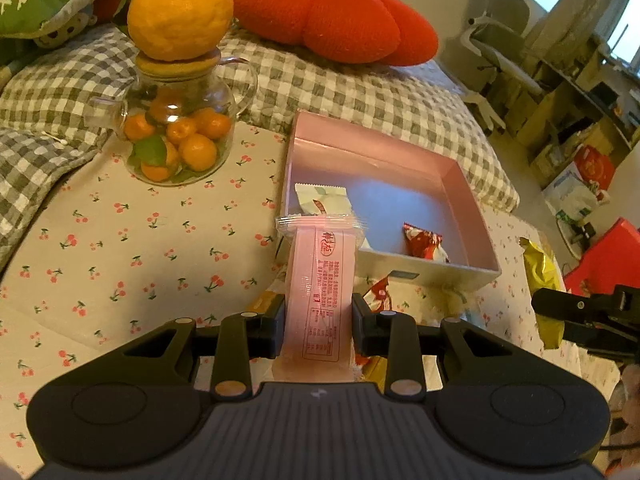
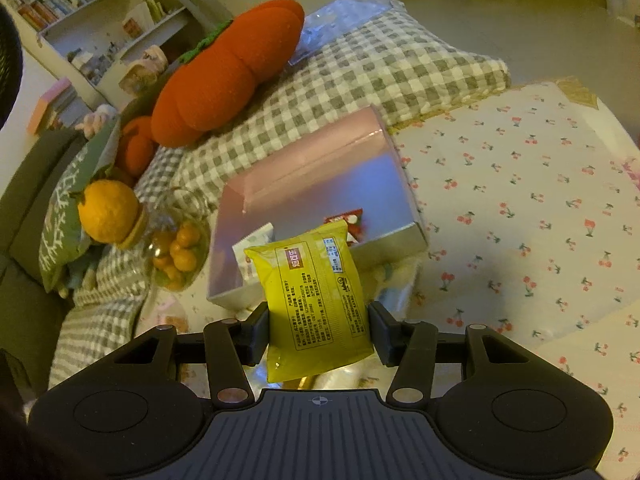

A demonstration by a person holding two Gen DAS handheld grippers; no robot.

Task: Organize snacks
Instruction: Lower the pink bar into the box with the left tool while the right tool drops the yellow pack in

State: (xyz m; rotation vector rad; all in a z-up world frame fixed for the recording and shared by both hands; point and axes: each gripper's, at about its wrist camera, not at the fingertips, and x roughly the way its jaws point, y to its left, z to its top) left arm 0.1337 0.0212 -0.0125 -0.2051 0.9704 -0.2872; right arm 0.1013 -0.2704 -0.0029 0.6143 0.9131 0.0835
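The left gripper [image 1: 319, 330] is clamped on a long pink snack bar in a clear wrapper [image 1: 320, 280], which sticks up from between its jaws above the cherry-print tablecloth [image 1: 120, 240]. The right gripper [image 2: 318, 330] pinches a yellow foil snack packet with printed text [image 2: 316, 292] by its two sides. Ahead of both stands a shallow pink rectangular cardboard box [image 1: 460, 184], open at the top; inside it lie a white-and-green wrapped snack [image 1: 324, 198] near the left wall and a small red-and-white wrapped candy [image 1: 426, 242] near the front wall. More wrapped snacks [image 1: 378, 294] lie on the cloth between the left gripper and the box's front wall. To the left of the box stands a clear glass teapot filled with small oranges [image 1: 176, 136], with a large orange citrus fruit [image 1: 180, 8] sitting on its lid. Behind, on a grey checked blanket [image 1: 360, 84], rests a red tomato-shaped plush cushion [image 1: 332, 16].
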